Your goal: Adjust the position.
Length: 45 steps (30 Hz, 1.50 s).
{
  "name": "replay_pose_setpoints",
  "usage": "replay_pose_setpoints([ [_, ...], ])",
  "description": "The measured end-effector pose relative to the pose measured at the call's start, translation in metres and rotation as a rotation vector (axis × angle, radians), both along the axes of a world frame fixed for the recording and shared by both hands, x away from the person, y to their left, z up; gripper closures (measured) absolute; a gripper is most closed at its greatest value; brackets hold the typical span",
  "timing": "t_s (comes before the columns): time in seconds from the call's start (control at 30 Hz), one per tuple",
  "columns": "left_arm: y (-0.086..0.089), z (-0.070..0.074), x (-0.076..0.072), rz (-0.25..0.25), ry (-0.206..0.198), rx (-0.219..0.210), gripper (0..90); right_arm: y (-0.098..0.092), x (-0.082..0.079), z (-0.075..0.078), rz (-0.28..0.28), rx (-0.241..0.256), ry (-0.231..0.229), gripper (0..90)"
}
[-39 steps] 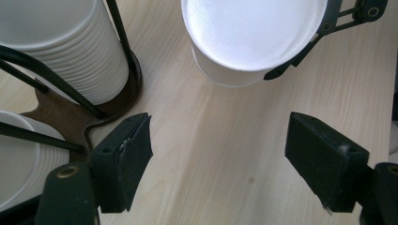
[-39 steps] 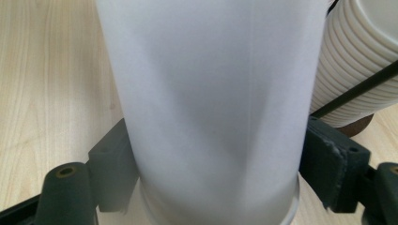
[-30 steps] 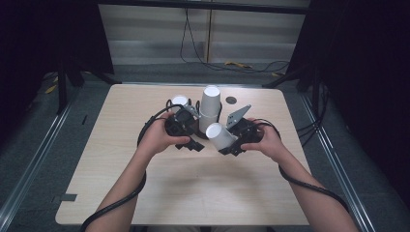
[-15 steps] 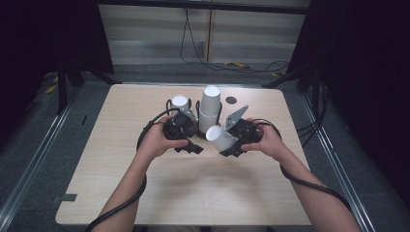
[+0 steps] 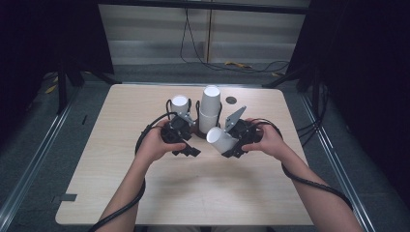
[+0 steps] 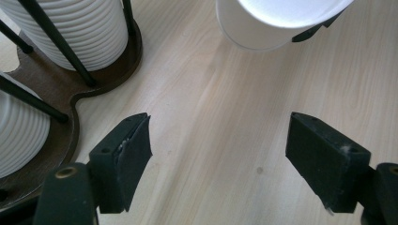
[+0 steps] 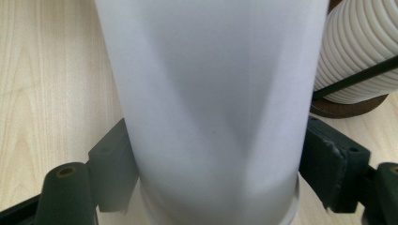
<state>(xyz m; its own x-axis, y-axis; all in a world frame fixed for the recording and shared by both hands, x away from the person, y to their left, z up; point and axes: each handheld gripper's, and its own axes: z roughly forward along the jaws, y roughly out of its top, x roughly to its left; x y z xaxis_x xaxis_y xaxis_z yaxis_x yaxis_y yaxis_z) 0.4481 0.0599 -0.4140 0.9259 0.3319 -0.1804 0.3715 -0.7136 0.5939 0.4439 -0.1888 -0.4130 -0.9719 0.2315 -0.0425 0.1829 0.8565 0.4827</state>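
A single white paper cup (image 5: pixel 220 139) lies tilted between the jaws of my right gripper (image 5: pixel 231 145), which is shut on it just above the table. In the right gripper view the cup (image 7: pixel 211 93) fills the gap between both jaws. My left gripper (image 5: pixel 192 152) hovers low over the table left of the cup, open with only bare wood between its jaws (image 6: pixel 218 140). The held cup's end (image 6: pixel 277 23) shows ahead of the left gripper. Behind both stand a tall stack of cups (image 5: pixel 210 108) and a shorter stack (image 5: pixel 180 104).
The stacks sit in a dark wooden rack (image 6: pixel 126 61) with thin black rods, close to the left gripper's left jaw. A ribbed stack (image 7: pixel 356 56) stands just right of the held cup. A small dark disc (image 5: pixel 231 100) lies behind on the wooden table (image 5: pixel 203 193).
The left gripper has drifted slightly toward the person. The right gripper keeps the cup in nearly the same place.
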Motion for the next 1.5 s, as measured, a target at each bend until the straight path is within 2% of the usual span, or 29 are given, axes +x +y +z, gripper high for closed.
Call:
replay_pose_setpoints([
  [0.1,0.0,-0.002,-0.002,0.016,-0.004,0.005,22.3,0.001,0.0,0.0,0.001,-0.02,-0.001,21.5],
  [0.13,0.001,-0.003,-0.001,0.005,-0.015,0.018,22.3,0.001,0.0,0.0,0.003,-0.019,0.001,21.5],
  [0.27,0.002,-0.005,-0.001,-0.003,-0.01,0.016,22.3,0.001,0.0,0.001,0.009,-0.028,0.001,21.5],
  [0.37,0.003,-0.007,-0.002,0.012,0.001,0.01,22.3,0.002,-0.001,0.001,0.01,-0.04,0.006,21.5],
  [0.67,0.003,-0.014,-0.003,0.008,0.011,0.014,22.2,0.004,-0.003,0.0,0.014,-0.092,0.012,21.5],
  [1.03,0.003,-0.014,-0.002,-0.009,0.011,0.027,22.1,0.009,-0.004,0.0,0.044,-0.143,0.008,21.5],
  [1.23,0.002,-0.013,-0.003,0.005,0.026,0.019,22.1,0.011,-0.005,-0.001,0.057,-0.165,0.01,21.5],
  [1.5,0.001,-0.011,-0.001,-0.025,0.013,0.049,22.1,0.013,-0.005,-0.001,0.07,-0.185,0.011,21.5],
])
